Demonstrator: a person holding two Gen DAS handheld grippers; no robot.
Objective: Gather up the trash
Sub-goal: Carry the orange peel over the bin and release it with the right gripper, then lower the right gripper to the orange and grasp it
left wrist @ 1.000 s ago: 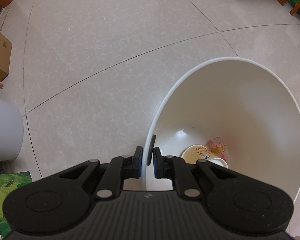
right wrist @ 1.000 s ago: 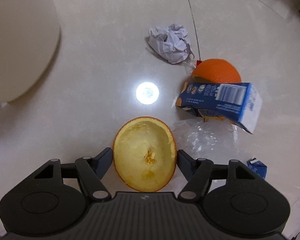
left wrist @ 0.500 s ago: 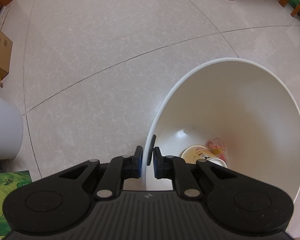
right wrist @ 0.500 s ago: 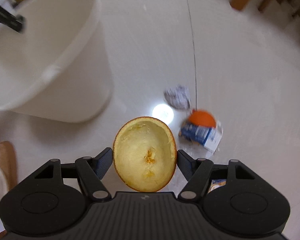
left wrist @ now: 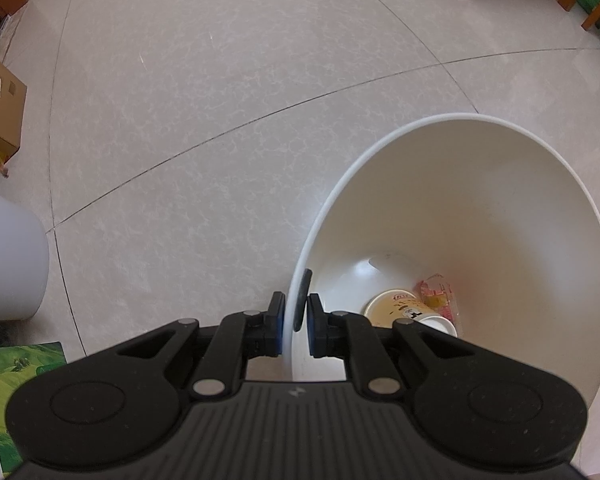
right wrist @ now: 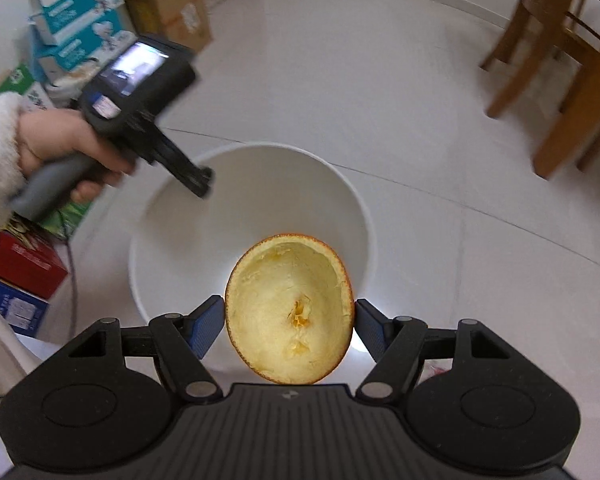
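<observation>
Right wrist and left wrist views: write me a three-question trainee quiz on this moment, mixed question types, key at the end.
1. True or false: the left gripper is clamped on the rim of the white bin.
2. What lies between the fingers of the right gripper? A) crumpled paper B) hollowed orange peel half C) juice carton
3. Name one item already at the bottom of the bin.

Key
1. True; the pads pinch the rim wall.
2. B; its pale inside faces the camera, above the bin's mouth, and the jaws are opening.
3. A paper cup, lying on its side beside a red and yellow wrapper.
</observation>
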